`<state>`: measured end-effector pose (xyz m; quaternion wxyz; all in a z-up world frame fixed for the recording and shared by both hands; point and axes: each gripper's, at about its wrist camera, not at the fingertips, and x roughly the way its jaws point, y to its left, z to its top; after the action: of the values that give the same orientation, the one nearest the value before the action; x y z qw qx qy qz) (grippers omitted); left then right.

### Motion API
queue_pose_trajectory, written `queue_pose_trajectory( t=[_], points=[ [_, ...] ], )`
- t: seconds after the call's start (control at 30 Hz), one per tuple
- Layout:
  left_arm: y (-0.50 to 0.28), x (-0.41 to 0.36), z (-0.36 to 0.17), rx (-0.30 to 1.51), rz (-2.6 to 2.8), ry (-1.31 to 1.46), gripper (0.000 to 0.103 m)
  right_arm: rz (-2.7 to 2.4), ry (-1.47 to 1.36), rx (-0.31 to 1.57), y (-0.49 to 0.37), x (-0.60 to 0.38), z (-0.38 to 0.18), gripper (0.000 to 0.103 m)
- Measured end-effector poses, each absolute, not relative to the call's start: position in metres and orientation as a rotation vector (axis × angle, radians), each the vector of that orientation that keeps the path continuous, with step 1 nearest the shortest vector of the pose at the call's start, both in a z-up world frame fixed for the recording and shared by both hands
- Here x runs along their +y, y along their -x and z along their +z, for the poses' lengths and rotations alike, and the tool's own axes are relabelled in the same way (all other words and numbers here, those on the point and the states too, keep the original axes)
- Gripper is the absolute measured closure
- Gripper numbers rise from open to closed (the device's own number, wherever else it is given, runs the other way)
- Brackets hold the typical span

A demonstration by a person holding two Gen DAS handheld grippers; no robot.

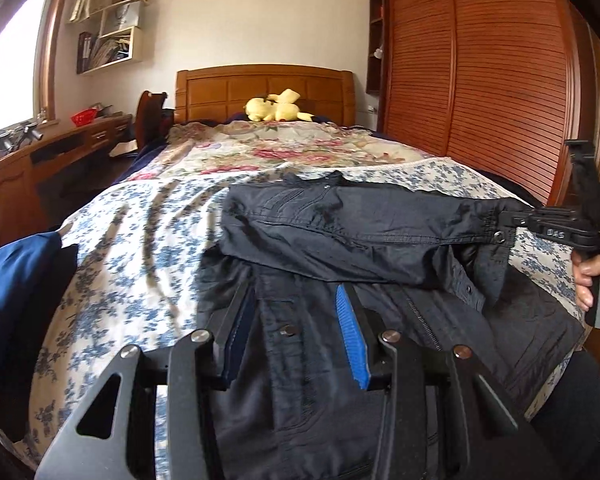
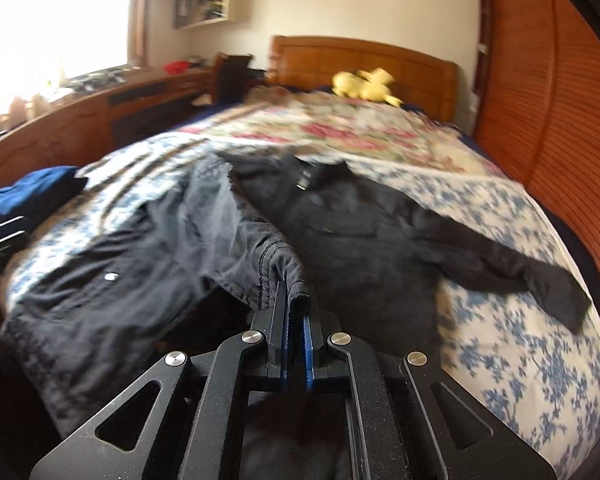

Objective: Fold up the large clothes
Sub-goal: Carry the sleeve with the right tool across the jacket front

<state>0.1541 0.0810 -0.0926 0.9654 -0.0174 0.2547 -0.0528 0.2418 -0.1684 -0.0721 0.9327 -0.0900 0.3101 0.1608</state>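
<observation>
Left wrist view: the left claw (image 1: 296, 332) hangs wide open and empty over the dark jacket (image 1: 340, 264) spread on the bed (image 1: 140, 232). Right wrist view: the right claw (image 2: 296, 316) is clamped on the jacket's sleeve cuff (image 2: 288, 276).

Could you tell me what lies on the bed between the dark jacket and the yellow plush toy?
In the left wrist view, only bedding: the blue-flowered sheet, then the pink floral quilt, between jacket and plush toy.

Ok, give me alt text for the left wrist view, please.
The right gripper is shut on a sleeve cuff of the dark jacket, drawn across its body on the floral bedspread. The left gripper hovers, jaws open, above the jacket front.
</observation>
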Motion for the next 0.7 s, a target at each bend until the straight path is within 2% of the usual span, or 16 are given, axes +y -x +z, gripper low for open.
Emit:
queue_pose_trajectory(
  t=[0.07,0.13,0.23,0.27,0.3,0.7],
  points=[
    [-0.159,0.071,-0.092,0.518,-0.124,0.030,0.062,0.313,0.172,0.658,-0.248,-0.177,-0.079,0.100],
    [-0.163,0.062,-0.093,0.523,-0.140,0.027,0.062,0.287,0.167,0.682,-0.251,-0.181,-0.084,0.091],
    [-0.169,0.047,-0.093,0.527,-0.162,0.018,0.062,0.256,0.171,0.696,-0.252,-0.186,-0.089,0.071],
    [-0.171,0.043,-0.093,0.530,-0.168,0.017,0.062,0.250,0.174,0.701,-0.252,-0.186,-0.091,0.060],
    [-0.173,0.038,-0.093,0.532,-0.175,0.015,0.062,0.251,0.173,0.706,-0.251,-0.186,-0.093,0.055],
    [-0.183,0.010,-0.093,0.545,-0.223,0.016,0.062,0.353,0.207,0.758,-0.243,-0.165,-0.116,0.055]
  ],
)
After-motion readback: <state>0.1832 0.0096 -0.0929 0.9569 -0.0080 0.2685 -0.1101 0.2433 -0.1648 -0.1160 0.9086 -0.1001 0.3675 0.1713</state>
